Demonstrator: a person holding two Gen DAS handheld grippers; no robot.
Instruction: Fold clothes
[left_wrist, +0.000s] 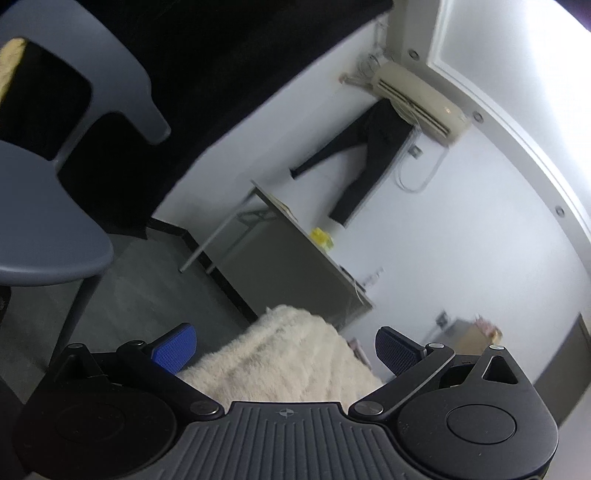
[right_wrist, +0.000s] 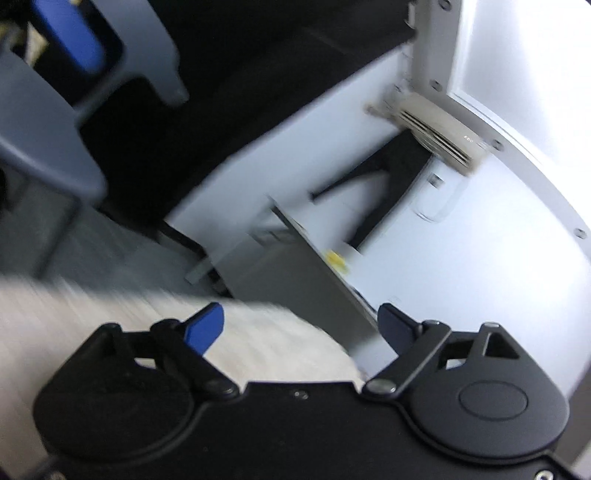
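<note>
A cream fluffy garment (left_wrist: 288, 354) lies under and between the blue-padded fingers (left_wrist: 177, 347) of my left gripper (left_wrist: 282, 334). Its jaws stand wide apart and neither pad presses on the cloth. The right wrist view is blurred. There my right gripper (right_wrist: 301, 312) is also open wide, and the same cream garment (right_wrist: 277, 343) spreads below it and off to the left, passing beneath the left finger (right_wrist: 207, 328). Nothing is pinched in either gripper.
A grey plastic chair (left_wrist: 48, 206) stands close on the left in front of a black curtain (left_wrist: 221, 74). Beyond it a folding table (left_wrist: 288, 258) holds a yellow object (left_wrist: 321, 236). Black trousers (left_wrist: 369, 158) hang on the white wall under an air conditioner (left_wrist: 421, 96).
</note>
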